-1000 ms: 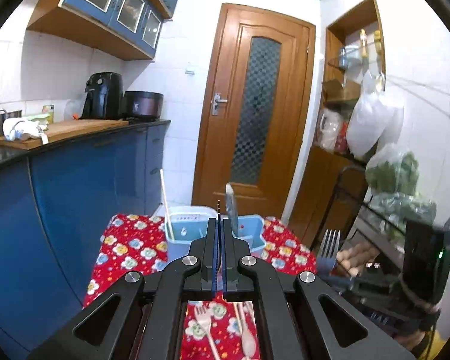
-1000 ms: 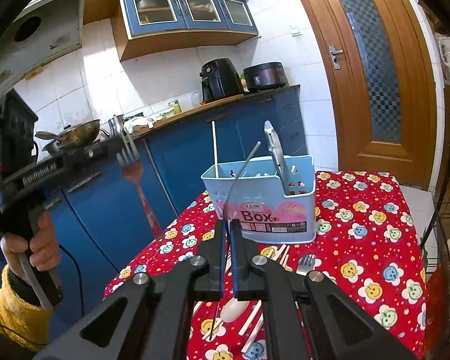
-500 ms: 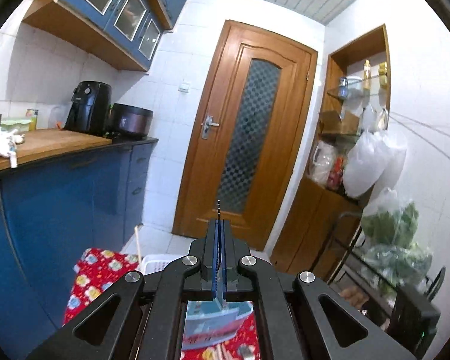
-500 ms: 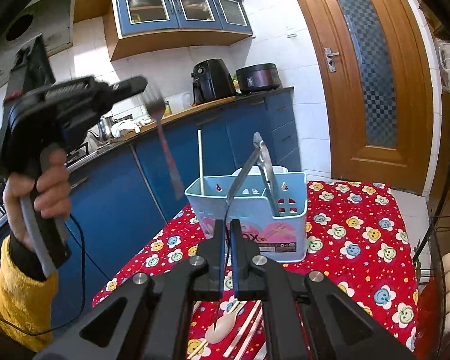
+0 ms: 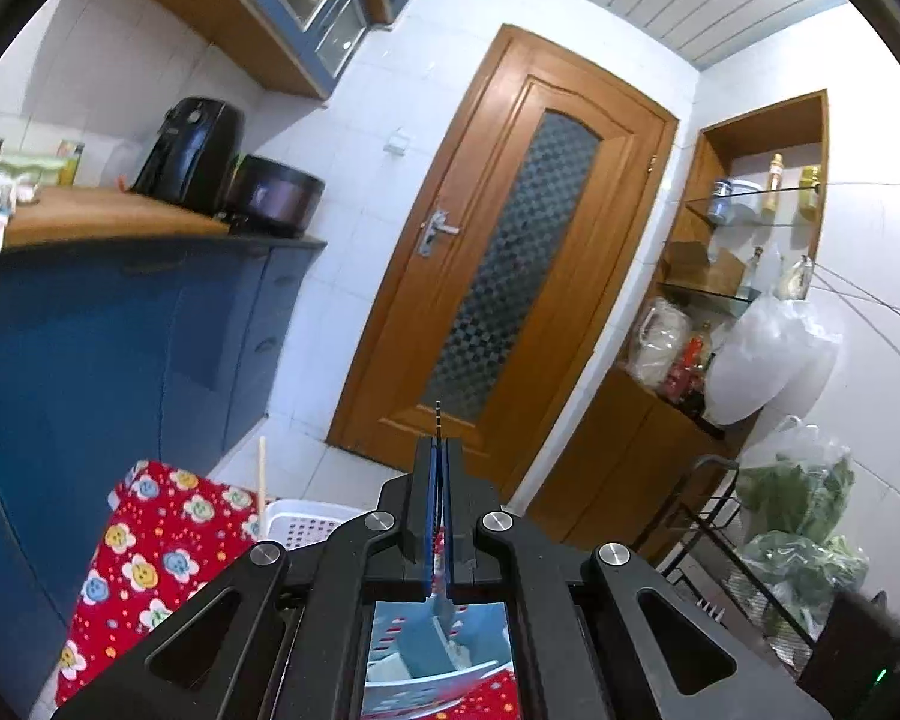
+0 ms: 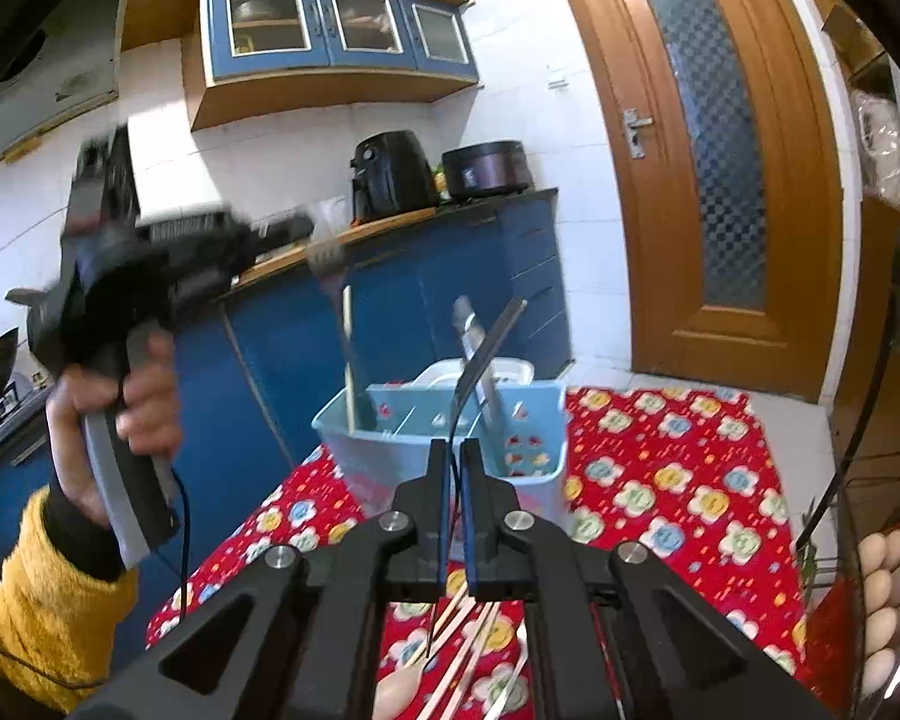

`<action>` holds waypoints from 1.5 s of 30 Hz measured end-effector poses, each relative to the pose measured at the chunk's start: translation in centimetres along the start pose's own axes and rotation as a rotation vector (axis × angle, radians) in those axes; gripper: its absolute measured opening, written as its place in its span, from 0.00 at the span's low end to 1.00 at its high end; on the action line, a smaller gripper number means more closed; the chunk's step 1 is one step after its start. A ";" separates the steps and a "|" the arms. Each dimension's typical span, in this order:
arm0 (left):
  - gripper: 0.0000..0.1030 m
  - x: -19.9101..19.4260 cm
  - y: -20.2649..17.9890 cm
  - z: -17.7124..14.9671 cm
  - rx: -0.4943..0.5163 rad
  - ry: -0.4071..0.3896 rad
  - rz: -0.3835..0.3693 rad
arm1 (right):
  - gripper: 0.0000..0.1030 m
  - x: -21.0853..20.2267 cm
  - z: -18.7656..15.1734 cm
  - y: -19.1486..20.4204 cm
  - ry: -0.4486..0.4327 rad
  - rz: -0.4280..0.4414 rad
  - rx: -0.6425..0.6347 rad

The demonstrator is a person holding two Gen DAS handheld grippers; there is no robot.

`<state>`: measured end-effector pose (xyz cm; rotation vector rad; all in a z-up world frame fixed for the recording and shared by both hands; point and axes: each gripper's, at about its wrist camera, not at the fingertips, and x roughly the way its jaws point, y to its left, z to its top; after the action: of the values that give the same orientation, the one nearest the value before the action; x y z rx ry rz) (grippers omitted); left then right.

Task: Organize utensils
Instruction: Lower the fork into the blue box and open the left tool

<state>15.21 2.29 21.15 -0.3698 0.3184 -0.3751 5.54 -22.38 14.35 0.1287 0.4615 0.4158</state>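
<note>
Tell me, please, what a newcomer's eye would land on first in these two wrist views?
Probably the bright red flower-patterned tablecloth, with the pale blue plastic utensil box standing on it in the right wrist view. Next, at the left of that view, the left tool, blurred, holds a metal fork down into the box. The tall brown wooden door with patterned glass fills the background.

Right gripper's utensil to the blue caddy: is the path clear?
Nothing visible between the right gripper with its thin utensil and the caddy. Inside, a knife stands mid-box straight ahead; the left gripper's fork is at the left end beside a chopstick.
</note>
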 end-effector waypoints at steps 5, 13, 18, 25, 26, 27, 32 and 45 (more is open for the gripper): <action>0.01 1.1 2.0 -1.1 -0.036 0.027 0.010 | 0.04 1.0 2.5 -0.7 -0.053 -0.080 -0.030; 0.01 2.2 3.6 -2.7 -0.048 0.052 0.019 | 0.04 4.7 5.3 -1.0 -0.096 -0.171 -0.070; 0.01 3.1 4.7 -3.9 -0.068 0.077 0.022 | 0.04 8.1 5.3 -0.9 -0.060 -0.192 -0.103; 0.01 3.9 6.0 -5.2 -0.087 0.109 0.034 | 0.04 10.5 4.8 -1.4 -0.035 -0.188 -0.081; 0.01 3.9 6.1 -5.3 -0.089 0.107 0.030 | 0.04 10.4 5.0 -1.5 -0.046 -0.180 -0.066; 0.01 4.0 6.1 -5.3 -0.086 0.105 0.030 | 0.04 10.5 5.2 -1.6 -0.050 -0.172 -0.058; 0.01 3.8 5.5 -5.7 -0.050 0.101 0.028 | 0.04 11.7 3.9 -1.8 -0.004 -0.159 -0.054; 0.01 3.2 4.1 -5.9 -0.006 0.109 0.033 | 0.05 10.0 2.3 -4.2 0.017 -0.085 0.076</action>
<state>17.11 2.80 13.52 -0.3505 0.4319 -0.3629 16.26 -22.04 11.48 0.1785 0.4975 0.3159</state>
